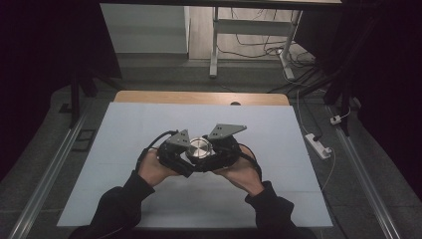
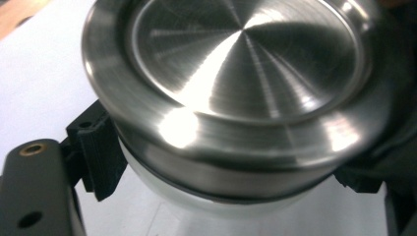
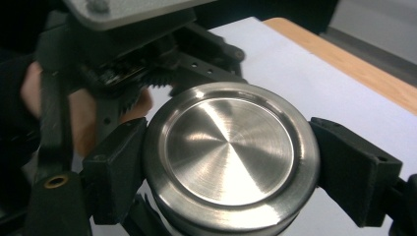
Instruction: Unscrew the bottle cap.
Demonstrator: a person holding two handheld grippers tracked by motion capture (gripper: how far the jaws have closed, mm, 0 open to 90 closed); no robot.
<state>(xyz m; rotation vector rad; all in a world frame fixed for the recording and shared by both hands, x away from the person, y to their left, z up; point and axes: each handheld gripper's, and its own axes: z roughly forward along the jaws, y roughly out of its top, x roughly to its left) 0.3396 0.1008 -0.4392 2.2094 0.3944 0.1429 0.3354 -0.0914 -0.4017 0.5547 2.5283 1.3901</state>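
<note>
1. High view: both hands meet near the middle of the counter (image 1: 149,129), which is covered by a pale blue-white sheet. The left tool (image 1: 185,155) comes in from 8 o'clock and the right tool (image 1: 215,154) from 4 o'clock, each black with a grey three-cornered plate on top. Between them sits a round jar with a brushed steel lid (image 1: 200,148), its lid facing up.

2. Left gripper view: the jar with the steel lid (image 2: 246,64) looms very close (slightly blurred). A ribbed black jaw presses the jar's side just below the lid at 8 o'clock, and the opposite jaw shows at 4 o'clock against the jar; the left tool is closed on the jar. The body beneath the lid looks pale or clear.

3. Right gripper view: the right tool's jaws clamp the steel lid (image 3: 230,157) at 9 and 3 o'clock. The left tool (image 3: 147,64) and its hand (image 3: 83,113) lie beyond at 11 o'clock.
</note>
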